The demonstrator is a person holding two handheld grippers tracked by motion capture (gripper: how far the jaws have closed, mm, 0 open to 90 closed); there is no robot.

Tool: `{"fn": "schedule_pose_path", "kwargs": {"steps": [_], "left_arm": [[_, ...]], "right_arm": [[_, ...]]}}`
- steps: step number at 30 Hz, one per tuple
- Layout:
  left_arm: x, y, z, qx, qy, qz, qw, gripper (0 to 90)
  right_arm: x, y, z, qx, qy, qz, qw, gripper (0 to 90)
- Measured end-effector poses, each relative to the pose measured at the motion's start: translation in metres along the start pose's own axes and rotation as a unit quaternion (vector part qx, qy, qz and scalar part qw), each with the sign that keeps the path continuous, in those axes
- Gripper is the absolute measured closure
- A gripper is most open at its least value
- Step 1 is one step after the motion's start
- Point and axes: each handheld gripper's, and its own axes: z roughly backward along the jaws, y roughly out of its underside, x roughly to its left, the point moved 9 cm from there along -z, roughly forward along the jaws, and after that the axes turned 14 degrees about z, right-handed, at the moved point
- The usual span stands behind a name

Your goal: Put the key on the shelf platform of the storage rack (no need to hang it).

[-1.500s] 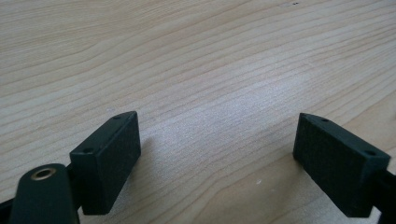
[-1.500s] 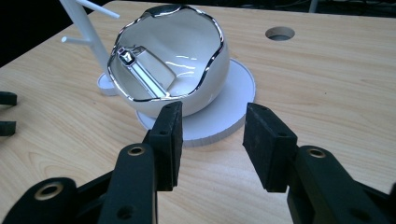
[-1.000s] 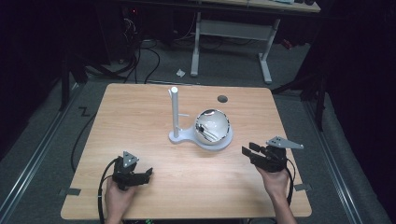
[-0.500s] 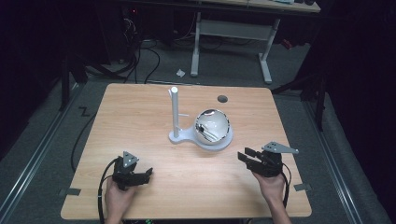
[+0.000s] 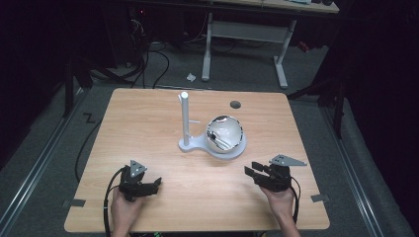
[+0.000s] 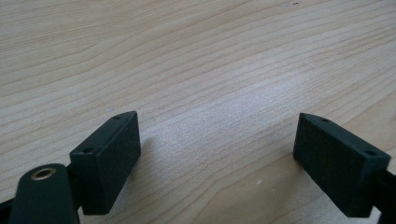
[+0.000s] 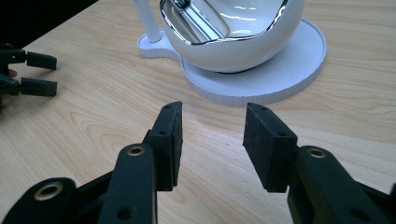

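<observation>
The bowl [image 5: 225, 134] waits on its stand, and your right gripper [image 5: 258, 174] has dropped toward the table in front of it.

Your right jaws stand half spread with nothing between them, aimed at the near edge of the white stand [image 7: 261, 79]. Over the last second that hand sank and drew a little nearer to you, so it looks like you are settling in low for an approach, not yet a grasp. Your left gripper [image 5: 154, 184] has kept its place at the near left, jaws spread wide over bare table [image 6: 196, 56]. The bowl sits right of centre on the stand's round plate, tilted, its shiny mouth facing up and toward the left. The white post [image 5: 185, 118] just left of it stands upright, its long axis vertical.
</observation>
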Motion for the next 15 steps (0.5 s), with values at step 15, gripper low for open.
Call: {"fn": "schedule_pose_path", "kwargs": {"steps": [15], "left_arm": [[0.0, 0.0, 0.0, 0.0, 0.0, 0.0, 1.0, 15.3]], "right_arm": [[0.015, 0.011, -0.017, 0.012, -0.012, 0.008, 0.9998, 58.6]]}}
